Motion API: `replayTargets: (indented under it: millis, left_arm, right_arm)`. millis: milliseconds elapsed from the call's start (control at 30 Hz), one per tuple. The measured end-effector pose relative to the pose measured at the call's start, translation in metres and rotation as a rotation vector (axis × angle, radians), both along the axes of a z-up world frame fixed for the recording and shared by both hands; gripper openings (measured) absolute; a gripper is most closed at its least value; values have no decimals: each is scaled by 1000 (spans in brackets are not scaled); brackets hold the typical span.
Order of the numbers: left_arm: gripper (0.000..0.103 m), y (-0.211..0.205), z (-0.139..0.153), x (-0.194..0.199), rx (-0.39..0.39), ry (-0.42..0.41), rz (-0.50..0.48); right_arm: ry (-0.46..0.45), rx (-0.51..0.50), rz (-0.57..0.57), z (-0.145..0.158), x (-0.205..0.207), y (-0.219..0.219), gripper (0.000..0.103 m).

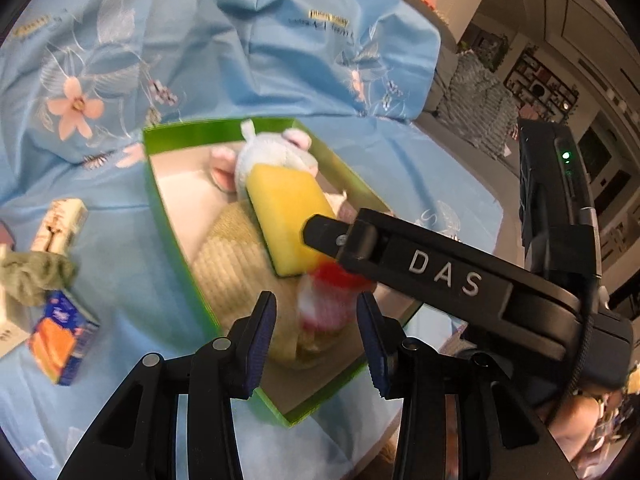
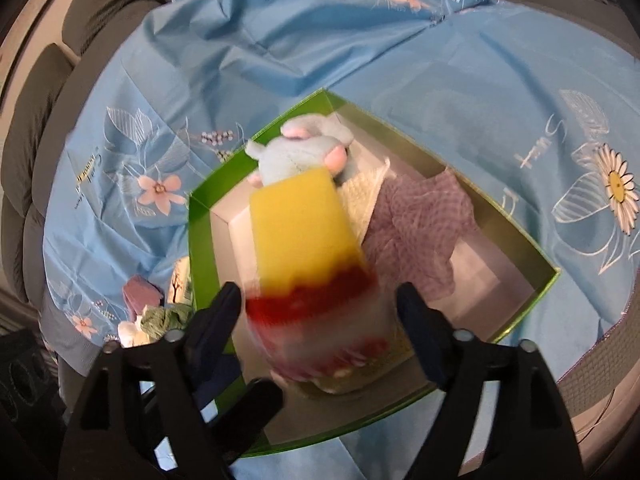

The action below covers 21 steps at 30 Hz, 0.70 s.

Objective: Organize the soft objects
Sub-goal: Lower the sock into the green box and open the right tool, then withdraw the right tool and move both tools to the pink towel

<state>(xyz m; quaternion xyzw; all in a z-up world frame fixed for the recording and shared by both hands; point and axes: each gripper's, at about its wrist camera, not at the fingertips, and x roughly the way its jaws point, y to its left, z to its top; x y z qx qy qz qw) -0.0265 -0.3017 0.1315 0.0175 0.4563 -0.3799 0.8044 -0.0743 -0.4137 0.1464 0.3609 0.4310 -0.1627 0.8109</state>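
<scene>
Your right gripper (image 2: 320,312) sits open around a blurry red-and-white fuzzy toy (image 2: 316,320) over the green cardboard box (image 2: 200,232); left gripper (image 1: 316,344) open too, lower middle.

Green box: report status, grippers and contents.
Left gripper open, empty. Right gripper open around red-and-white soft item, blurred. Green box holds yellow sponge, plush toy, cloths. Nothing blocking.

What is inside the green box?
The green box holds a yellow sponge leaning on a pale plush animal, a red and white fuzzy thing, a purple checked cloth and a beige knitted cloth. Anything beneath them is hidden.
</scene>
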Motion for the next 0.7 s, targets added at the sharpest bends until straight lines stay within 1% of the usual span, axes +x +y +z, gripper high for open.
replayTargets:
  millis: [67, 100, 133, 167, 267, 333, 433, 500, 533, 567, 600, 700]
  left_arm:
    - [56, 11, 9, -5, -7, -24, 14]
    - [57, 15, 12, -6, -12, -32, 19]
    - [57, 22, 16, -7, -18, -40, 25]
    - [58, 26, 19, -7, -22, -43, 33]
    - [69, 47, 26, -8, -39, -46, 78]
    - [71, 62, 30, -9, -43, -61, 100]
    - [71, 83, 33, -8, -25, -75, 139]
    - [72, 102, 34, -8, -7, -93, 194]
    - [75, 116, 34, -9, 0, -114, 237]
    - [84, 128, 32, -8, 9, -129, 265]
    - [86, 144, 30, -6, 20, -148, 303]
    - [86, 182, 18, 5, 63, -146, 386]
  right_arm:
    - [-12, -42, -8, 9, -3, 4, 83]
    - [-19, -55, -8, 12, -4, 6, 86]
    - [-32, -67, -5, 15, -5, 8, 93]
    - [-47, -79, -4, 18, -5, 10, 96]
    - [-84, -120, -2, 28, -6, 19, 99]
    - [-101, -143, 3, 33, -5, 24, 100]
    - [-129, -177, 13, 40, -4, 34, 101]
    - [-150, -194, 23, 44, -3, 41, 102]
    - [-160, -202, 39, 46, -1, 47, 102]
    - [-165, -206, 54, 46, 0, 51, 102]
    - [-169, -208, 77, 47, 3, 56, 102]
    - [-173, -230, 133, 48, 9, 74, 102]
